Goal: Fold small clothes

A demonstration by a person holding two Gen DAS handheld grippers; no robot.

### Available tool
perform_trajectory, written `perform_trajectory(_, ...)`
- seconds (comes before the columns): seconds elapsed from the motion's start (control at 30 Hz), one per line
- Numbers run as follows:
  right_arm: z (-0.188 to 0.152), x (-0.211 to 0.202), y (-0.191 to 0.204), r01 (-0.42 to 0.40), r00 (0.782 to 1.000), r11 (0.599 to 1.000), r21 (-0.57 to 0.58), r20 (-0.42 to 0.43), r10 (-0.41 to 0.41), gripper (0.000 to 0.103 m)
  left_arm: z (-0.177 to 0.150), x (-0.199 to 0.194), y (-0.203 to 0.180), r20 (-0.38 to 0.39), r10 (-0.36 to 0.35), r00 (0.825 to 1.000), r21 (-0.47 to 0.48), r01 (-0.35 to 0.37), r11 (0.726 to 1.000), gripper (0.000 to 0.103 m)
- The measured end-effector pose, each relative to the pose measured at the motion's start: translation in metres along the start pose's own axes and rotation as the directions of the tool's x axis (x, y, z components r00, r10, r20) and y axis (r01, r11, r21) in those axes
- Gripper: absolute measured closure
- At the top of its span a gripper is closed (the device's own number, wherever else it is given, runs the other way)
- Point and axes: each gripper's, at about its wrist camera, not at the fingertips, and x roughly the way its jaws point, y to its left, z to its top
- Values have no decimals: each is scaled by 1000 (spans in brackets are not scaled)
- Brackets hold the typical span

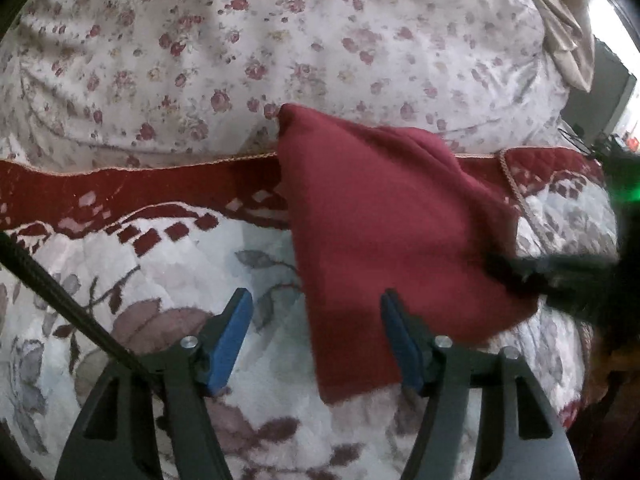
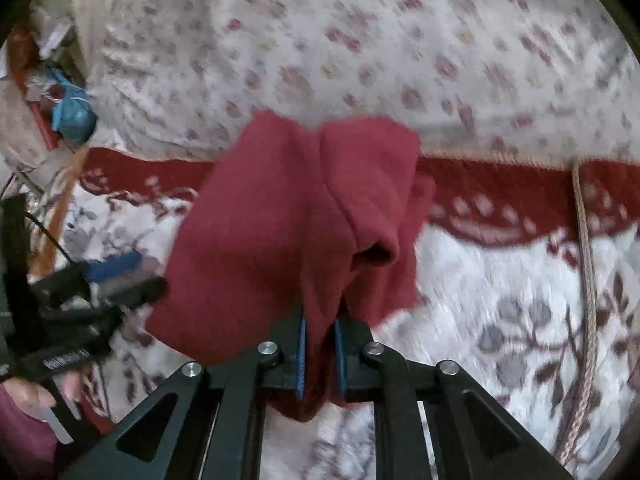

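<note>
Quilted fabric fills both views: a pale bedspread (image 1: 280, 32) scattered with small dusty-red roses lies at the far side, and nearer the cameras a thicker white blanket (image 1: 120, 280) carries large grey and mauve leaf shapes and a deep red border band (image 1: 120, 188) edged with a twisted cord. No brand, label or readable writing shows on any of the cloth; the only lettering is a blurred white strip on the body of the left gripper in the right wrist view, and it cannot be read.

Next in size is the small maroon garment (image 1: 384, 216), a soft knit piece. It hangs draped over the red border band and the white blanket, bunched at one end.

In the right wrist view the right gripper (image 2: 320, 344) has its blue pads (image 2: 302, 356) pressed close together on a fold of the maroon garment, which spills forward from the jaws in rumpled lobes. The left gripper (image 1: 316, 316) stands wide apart, its blue pads clear of the cloth, with the garment's lower edge lying on the blanket between and beyond them. A hand shows at the lower left corner of the right wrist view.
</note>
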Motion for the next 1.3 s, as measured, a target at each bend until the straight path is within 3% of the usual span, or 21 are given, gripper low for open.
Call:
perform_trajectory(0.07, -5, 13, -9, -19, 999, 1000, 15, -32, 20, 88, 3, 7, 2, -18, -6, 1000, -31, 6, 999, 38)
perform_trajectory(0.13, -3, 2, -16, -69, 998, 996, 51, 0, 69, 73, 4, 9, 4, -17, -7, 1000, -41, 6, 999, 38)
perform_trajectory(0.2, 4, -16, -30, -74, 996, 992, 97, 46, 70, 38, 4, 11, 3, -14, 6, 1000, -31, -7, 999, 38)
perform_trajectory(0.23, 9, -25, -39, -80, 994, 989, 127, 87, 70, 31, 4, 12, 3, -15, 12, 1000, -25, -12, 1000, 38)
perform_trajectory(0.37, 37, -24, -66, -84, 983, 963, 256, 178, 38, 19, 3, 19, 0, -25, 18, 1000, -13, -18, 1000, 38)
perform_trajectory(0.47, 67, 20, -74, -63, 992, 951, 303, 120, 28, 20, 3, 21, 0, -24, 26, 999, -13, -26, 1000, 36)
perform_trajectory(0.53, 83, 49, -71, -60, 996, 951, 302, 83, 37, 43, 3, 22, -1, -24, 32, 999, -13, -32, 999, 35)
perform_trajectory(0.57, 86, 54, -67, -73, 995, 954, 292, 83, 50, 72, 3, 22, -1, -26, 35, 999, -13, -35, 999, 35)
perform_trajectory(0.63, 89, 47, -57, -34, 991, 967, 252, 133, 0, 90, 4, 23, -1, -28, 38, 999, -6, -38, 999, 35)
perform_trajectory(0.7, 89, 39, -49, 3, 984, 977, 213, 171, -40, 92, 4, 25, -1, -28, 33, 999, 0, -33, 999, 32)
perform_trajectory(0.77, 88, 40, -58, 63, 982, 974, 216, 160, -99, 92, 4, 26, 0, -26, 29, 999, -5, -29, 1000, 30)
perform_trajectory(0.83, 85, 56, -68, 112, 986, 965, 236, 94, -138, 92, 5, 27, 1, -27, 21, 999, -17, -22, 1000, 29)
perform_trajectory(0.97, 83, 52, -69, 95, 989, 968, 231, 93, -119, 91, 5, 29, 1, -30, 27, 999, -20, -27, 999, 29)
perform_trajectory(1.03, 82, 33, -69, 79, 987, 962, 262, 117, -112, 79, 4, 28, 0, -28, 32, 999, -13, -33, 999, 29)
perform_trajectory(1.1, 80, 17, -63, 68, 986, 966, 249, 134, -104, 58, 5, 28, 0, -28, 33, 999, -11, -34, 999, 29)
perform_trajectory(1.2, 67, -4, -48, 4, 986, 981, 196, 160, -36, 43, 4, 28, 0, -27, 35, 999, -12, -35, 999, 29)
perform_trajectory(1.3, 50, 10, -32, -7, 994, 989, 149, 112, -10, 38, 3, 28, 0, -25, 40, 999, -13, -41, 999, 27)
